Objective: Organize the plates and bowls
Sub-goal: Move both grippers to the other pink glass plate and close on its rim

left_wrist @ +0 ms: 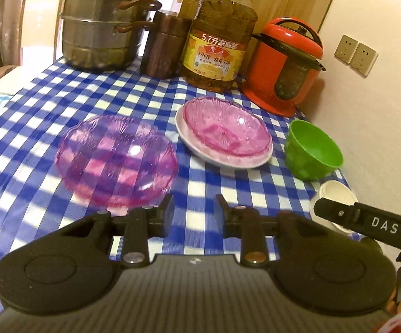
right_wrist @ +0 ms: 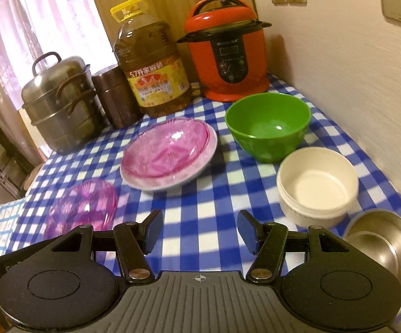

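A clear purple glass dish [left_wrist: 117,161] lies on the blue checked cloth just beyond my left gripper [left_wrist: 194,208], which is open and empty. It also shows in the right wrist view [right_wrist: 81,208]. A pink glass dish [left_wrist: 225,127] sits in a white plate [left_wrist: 222,161], seen too from the right as the pink dish [right_wrist: 167,149] in the plate [right_wrist: 200,172]. A green bowl [right_wrist: 267,125], a white bowl [right_wrist: 317,186] and a steel bowl [right_wrist: 383,241] stand at the right. My right gripper [right_wrist: 200,231] is open and empty, short of the white bowl.
At the back stand a steel steamer pot [right_wrist: 59,102], a brown canister [right_wrist: 114,97], an oil bottle [right_wrist: 150,66] and a red pressure cooker [right_wrist: 228,50]. The wall [right_wrist: 353,69] runs along the right. The table's edge is at the left [right_wrist: 14,208].
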Demonstrator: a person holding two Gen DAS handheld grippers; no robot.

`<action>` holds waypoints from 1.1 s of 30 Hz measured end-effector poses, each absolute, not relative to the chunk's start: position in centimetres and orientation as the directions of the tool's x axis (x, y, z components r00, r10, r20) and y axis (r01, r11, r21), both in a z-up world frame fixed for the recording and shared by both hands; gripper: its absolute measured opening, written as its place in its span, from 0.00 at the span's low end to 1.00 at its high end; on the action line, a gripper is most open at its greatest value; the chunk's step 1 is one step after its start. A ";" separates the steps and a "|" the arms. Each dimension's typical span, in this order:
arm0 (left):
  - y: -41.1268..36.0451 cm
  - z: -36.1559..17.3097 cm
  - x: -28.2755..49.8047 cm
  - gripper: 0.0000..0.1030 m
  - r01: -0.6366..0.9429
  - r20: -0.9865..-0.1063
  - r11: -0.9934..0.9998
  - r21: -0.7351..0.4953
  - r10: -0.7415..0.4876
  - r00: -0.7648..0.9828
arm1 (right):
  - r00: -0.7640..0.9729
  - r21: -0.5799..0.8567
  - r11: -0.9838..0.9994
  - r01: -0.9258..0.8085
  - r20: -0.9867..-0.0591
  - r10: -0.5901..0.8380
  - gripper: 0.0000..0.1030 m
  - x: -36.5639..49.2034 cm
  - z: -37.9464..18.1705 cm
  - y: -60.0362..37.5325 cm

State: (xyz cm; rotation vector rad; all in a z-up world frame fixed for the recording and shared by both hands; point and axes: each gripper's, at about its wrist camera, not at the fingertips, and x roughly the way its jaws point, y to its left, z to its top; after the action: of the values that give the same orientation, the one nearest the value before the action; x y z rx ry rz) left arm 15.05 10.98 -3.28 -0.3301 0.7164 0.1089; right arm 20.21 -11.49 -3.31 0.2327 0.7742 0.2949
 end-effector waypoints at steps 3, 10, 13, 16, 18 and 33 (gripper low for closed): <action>11.0 -2.9 13.5 0.29 -0.223 -0.661 0.941 -0.255 -0.001 0.751 | 0.675 0.312 0.933 -0.178 -0.651 0.346 0.58 18.6 -3.1 -11.7; 11.6 -2.4 11.3 0.30 -0.243 -0.664 0.938 -0.246 0.019 0.748 | 0.678 0.306 0.933 -0.189 -0.647 0.350 0.58 16.7 -2.5 -11.3; 12.2 -2.3 10.8 0.31 -0.256 -0.662 0.934 -0.248 0.029 0.749 | 0.677 0.305 0.931 -0.203 -0.643 0.358 0.58 16.4 -2.2 -10.7; 13.1 -2.3 10.6 0.32 -0.277 -0.661 0.928 -0.250 0.046 0.749 | 0.671 0.303 0.928 -0.217 -0.644 0.368 0.58 16.4 -2.4 -10.0; 13.8 -2.3 10.5 0.33 -0.288 -0.662 0.926 -0.246 0.056 0.747 | 0.664 0.305 0.925 -0.227 -0.647 0.376 0.58 16.5 -2.7 -9.3; 22.2 -4.5 14.6 0.33 -0.358 -0.713 0.913 -0.197 0.117 0.691 | 0.583 0.363 0.868 -0.340 -0.642 0.497 0.58 20.6 -5.8 -2.9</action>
State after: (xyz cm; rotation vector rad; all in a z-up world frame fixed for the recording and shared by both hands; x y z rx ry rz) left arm 14.60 22.21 -4.48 -0.3353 0.7648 0.2709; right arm 20.58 -2.88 -5.81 0.2097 0.8122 0.4925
